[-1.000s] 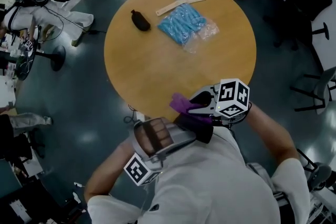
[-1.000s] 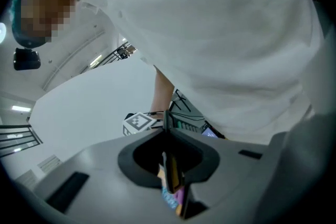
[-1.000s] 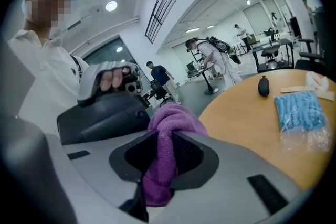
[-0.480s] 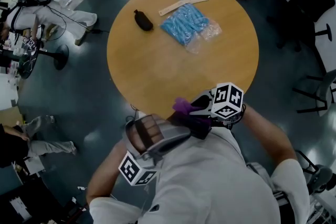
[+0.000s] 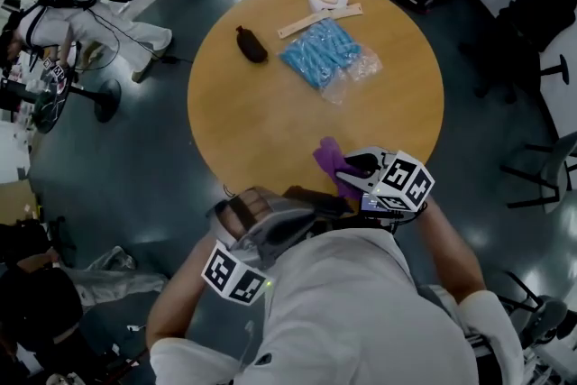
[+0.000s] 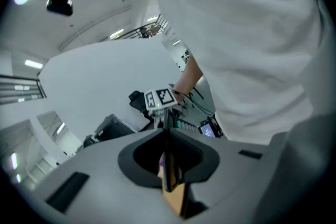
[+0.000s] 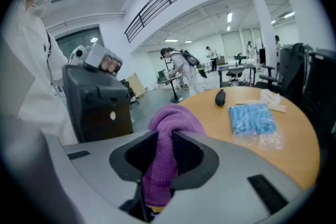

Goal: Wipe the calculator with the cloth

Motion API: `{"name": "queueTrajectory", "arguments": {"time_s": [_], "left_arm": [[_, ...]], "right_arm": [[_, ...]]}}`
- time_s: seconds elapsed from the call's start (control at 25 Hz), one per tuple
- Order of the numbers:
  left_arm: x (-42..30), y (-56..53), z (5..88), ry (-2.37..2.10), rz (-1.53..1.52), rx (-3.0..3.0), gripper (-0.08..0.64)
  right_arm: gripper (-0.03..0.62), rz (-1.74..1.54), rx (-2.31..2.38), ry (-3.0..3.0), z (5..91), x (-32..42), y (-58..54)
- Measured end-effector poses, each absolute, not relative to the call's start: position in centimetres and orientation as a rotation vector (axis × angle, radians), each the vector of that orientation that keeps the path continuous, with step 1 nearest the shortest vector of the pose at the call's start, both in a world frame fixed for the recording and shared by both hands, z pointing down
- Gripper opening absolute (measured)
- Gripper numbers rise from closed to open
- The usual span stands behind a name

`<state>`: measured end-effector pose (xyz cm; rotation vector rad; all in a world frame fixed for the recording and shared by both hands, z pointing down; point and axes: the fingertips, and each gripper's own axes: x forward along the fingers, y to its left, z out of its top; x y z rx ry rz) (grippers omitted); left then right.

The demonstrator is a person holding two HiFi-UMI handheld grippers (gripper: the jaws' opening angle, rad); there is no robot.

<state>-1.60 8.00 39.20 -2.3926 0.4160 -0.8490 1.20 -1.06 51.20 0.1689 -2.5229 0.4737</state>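
Over table edge, left tongs clamping calculator lengthwise toward cloth, right tongs pinching it

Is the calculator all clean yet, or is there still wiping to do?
Done: both things are off the table. The left gripper is shut on the calculator, and the right gripper is shut on the purple cloth.
In hand: the cloth is held close beside the calculator; whether they touch is unclear.
Left: the wiping itself, as far as I can tell.
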Motion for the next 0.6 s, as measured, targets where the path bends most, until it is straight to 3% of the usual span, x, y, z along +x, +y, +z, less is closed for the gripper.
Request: {"name": "queueTrajectory", "arguments": {"time_s": [0.32, 0.6], "left_arm": [[-5.6, 2.0, 48.2, 0.761, -0.976, -2.945, 0.040], [-9.1, -2.9, 58.4, 1.505, -0.710, -3.353, 0.038]], "right_arm": [[0.091, 0.501, 0.420, -2.596, 49.2, 4.0, -3.2], [0.091, 0.581, 0.528, -2.609, 49.4, 5.7, -3.4]]}}
